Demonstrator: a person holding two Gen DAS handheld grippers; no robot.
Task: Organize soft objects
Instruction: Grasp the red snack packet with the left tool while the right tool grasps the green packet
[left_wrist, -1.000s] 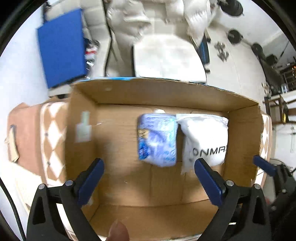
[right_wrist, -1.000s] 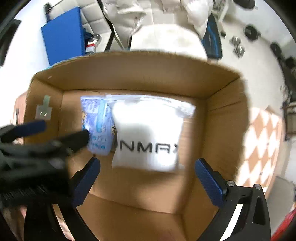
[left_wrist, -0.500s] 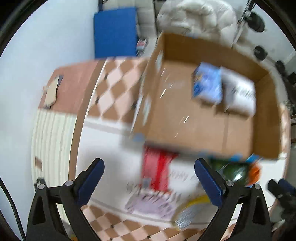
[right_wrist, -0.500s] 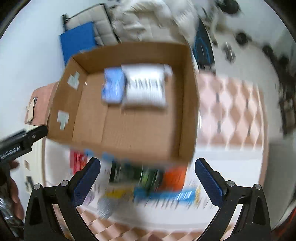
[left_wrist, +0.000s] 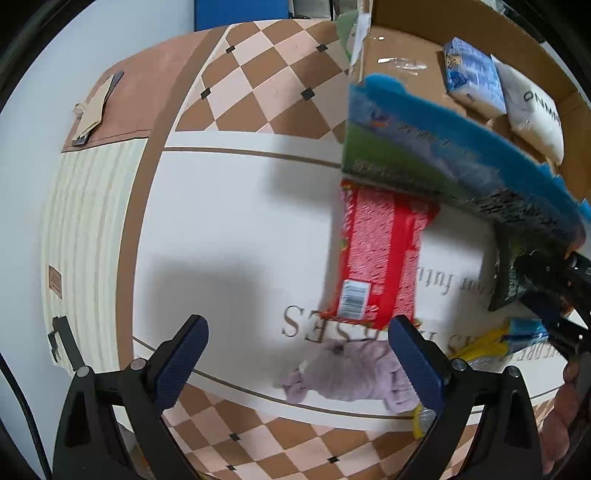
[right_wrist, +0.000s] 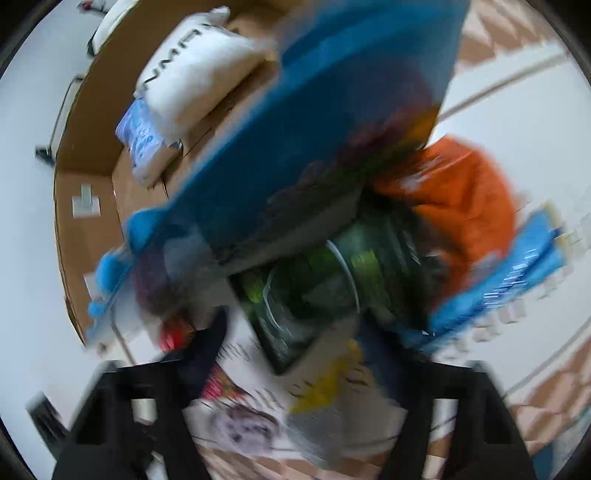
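Note:
My left gripper (left_wrist: 295, 347) is open and empty above the white tablecloth (left_wrist: 229, 206), just short of a red packet (left_wrist: 380, 258) and a crumpled lilac cloth (left_wrist: 354, 373). My right gripper (left_wrist: 546, 291) enters the left wrist view from the right, shut on a blue and green bag (left_wrist: 443, 147) held tilted in the air. In the blurred right wrist view the same bag (right_wrist: 332, 129) fills the middle; the fingers are smeared. The cardboard box (left_wrist: 402, 48) holds a blue patterned pack (left_wrist: 472, 74) and a white pouch (left_wrist: 532, 107).
An orange soft item (right_wrist: 461, 199), a green packet (right_wrist: 314, 280) and a blue striped packet (right_wrist: 517, 273) lie on the cloth. A yellow and blue packet (left_wrist: 506, 339) lies by the lilac cloth. A chequered table border (left_wrist: 258, 81) surrounds the white cloth.
Both grippers have pulled back from over the box to the pile on the cloth. My right gripper has shut on the blue and green bag and lifted it.

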